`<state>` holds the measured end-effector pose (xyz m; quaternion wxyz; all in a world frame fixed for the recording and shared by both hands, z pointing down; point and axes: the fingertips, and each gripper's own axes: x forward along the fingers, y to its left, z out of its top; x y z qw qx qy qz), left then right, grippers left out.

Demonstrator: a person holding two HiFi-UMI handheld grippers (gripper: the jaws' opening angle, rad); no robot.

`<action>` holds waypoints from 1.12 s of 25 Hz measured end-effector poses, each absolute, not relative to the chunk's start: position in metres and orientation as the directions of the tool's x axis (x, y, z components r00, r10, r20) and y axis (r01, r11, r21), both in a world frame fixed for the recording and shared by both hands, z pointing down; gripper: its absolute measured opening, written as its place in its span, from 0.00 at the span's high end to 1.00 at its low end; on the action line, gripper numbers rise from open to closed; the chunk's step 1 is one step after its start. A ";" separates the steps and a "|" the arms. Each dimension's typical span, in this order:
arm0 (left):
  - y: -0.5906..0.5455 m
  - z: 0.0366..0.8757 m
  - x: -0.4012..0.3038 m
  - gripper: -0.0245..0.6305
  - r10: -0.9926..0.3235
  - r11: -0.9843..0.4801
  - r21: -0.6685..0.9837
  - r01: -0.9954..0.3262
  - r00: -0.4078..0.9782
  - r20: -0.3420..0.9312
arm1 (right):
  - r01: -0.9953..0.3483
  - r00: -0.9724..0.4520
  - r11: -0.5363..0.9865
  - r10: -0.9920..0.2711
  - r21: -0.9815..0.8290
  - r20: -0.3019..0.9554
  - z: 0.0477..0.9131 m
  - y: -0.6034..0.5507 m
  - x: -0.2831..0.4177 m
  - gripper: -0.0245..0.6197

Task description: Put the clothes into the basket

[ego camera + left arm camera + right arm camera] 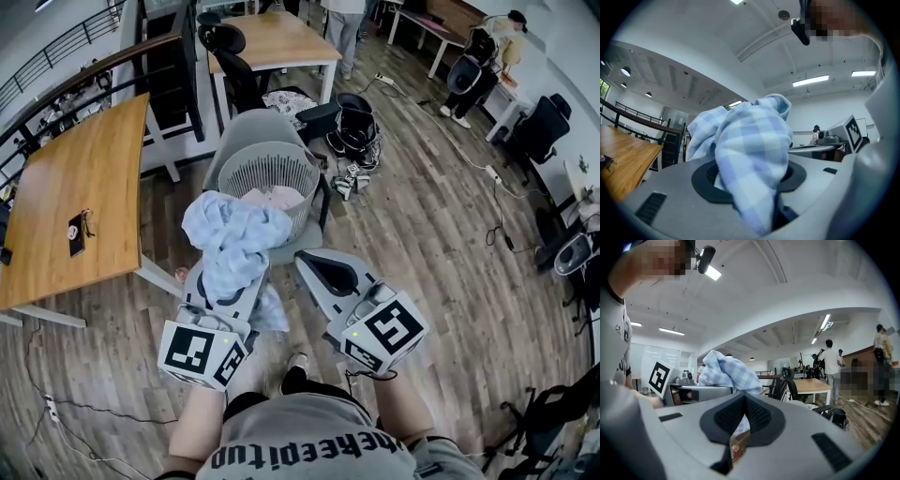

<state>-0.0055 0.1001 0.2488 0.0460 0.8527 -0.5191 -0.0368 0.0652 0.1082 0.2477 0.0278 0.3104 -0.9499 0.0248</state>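
The wood floor (422, 216) fills most of the head view. A long wood table (75, 159) sits at 9 o'clock. A grey chair (246, 131) stands at 12 o'clock, and the basket (267, 169) sits on its seat. The basket is round and pale, with thin slits all round its wall. Some pink clothes (281, 197) lie inside it.

A blue and white check cloth (234, 239) hangs in the air at 6 o'clock from the basket, right by its rim. The cloth is not in the basket. The left hand-held gripper (225, 286) has its jaws clenched on the cloth, which bunches up above them. The right hand-held gripper (317, 265) is at 3 o'clock from the left one. Its jaws are pressed together with nothing between them.

A small dark phone (77, 234) lies flat on the table. Each gripper cube has black and white square marks but no words. The grey shirt (309, 441) at 6 o'clock has white letters, too cut off to read.
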 end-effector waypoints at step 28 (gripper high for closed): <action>0.027 0.256 0.007 0.63 -0.890 -0.453 0.126 -0.882 0.457 0.000 | -0.598 -0.801 0.798 -0.593 -0.075 0.083 0.265 0.033 0.081 0.95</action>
